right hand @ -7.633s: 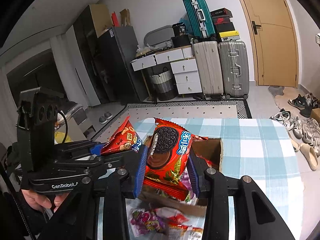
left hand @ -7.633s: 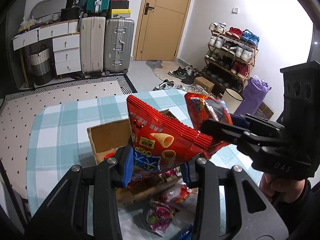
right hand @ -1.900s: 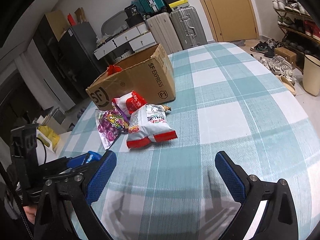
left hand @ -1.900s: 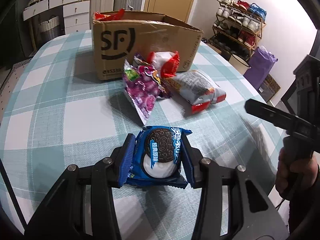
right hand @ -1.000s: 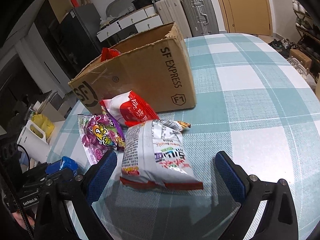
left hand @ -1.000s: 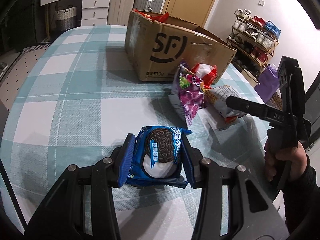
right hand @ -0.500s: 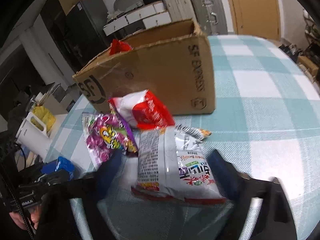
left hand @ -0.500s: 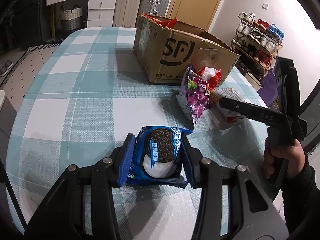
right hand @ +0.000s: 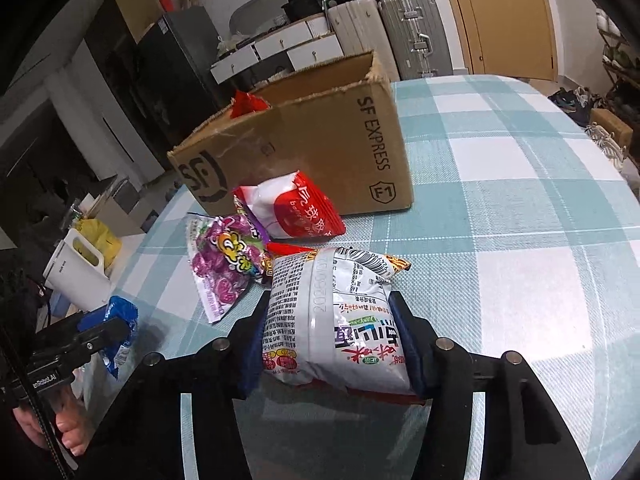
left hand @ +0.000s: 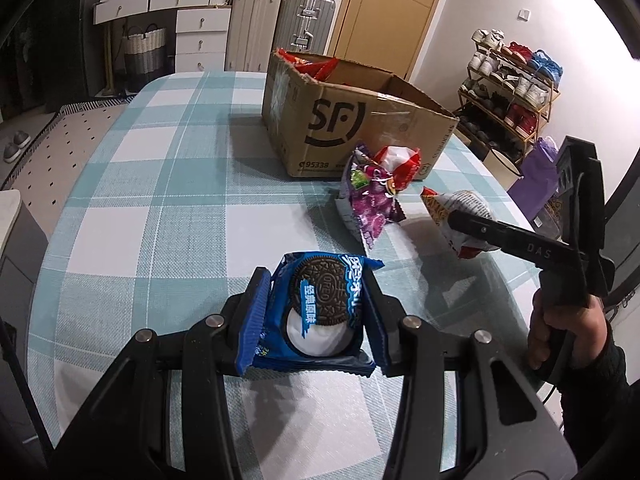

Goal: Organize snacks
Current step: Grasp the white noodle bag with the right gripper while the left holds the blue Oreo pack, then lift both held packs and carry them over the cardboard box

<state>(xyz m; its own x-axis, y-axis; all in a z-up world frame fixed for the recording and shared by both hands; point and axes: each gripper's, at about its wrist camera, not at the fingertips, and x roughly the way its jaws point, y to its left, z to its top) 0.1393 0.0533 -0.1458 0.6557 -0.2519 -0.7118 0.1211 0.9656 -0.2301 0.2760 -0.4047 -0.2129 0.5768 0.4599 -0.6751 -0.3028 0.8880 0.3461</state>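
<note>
Checked tablecloth [left hand: 160, 184], cardboard box [left hand: 352, 128] mid-table. Left gripper [left hand: 316, 316] clamped on blue cookie pack [left hand: 324, 312]. Right gripper [right hand: 332, 344] closing around white snack bag [right hand: 336, 320], pads seemingly touching.

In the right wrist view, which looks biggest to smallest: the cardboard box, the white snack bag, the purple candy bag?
1. Cardboard box
2. White snack bag, though it sits nearest the camera, which inflates it
3. Purple candy bag

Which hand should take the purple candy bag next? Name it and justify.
Neither is free yet. The left gripper is shut on the blue Oreo pack; the right gripper is closing around the white snack bag. After unloading, probably right: the purple candy bag lies beside its fingers.
</note>
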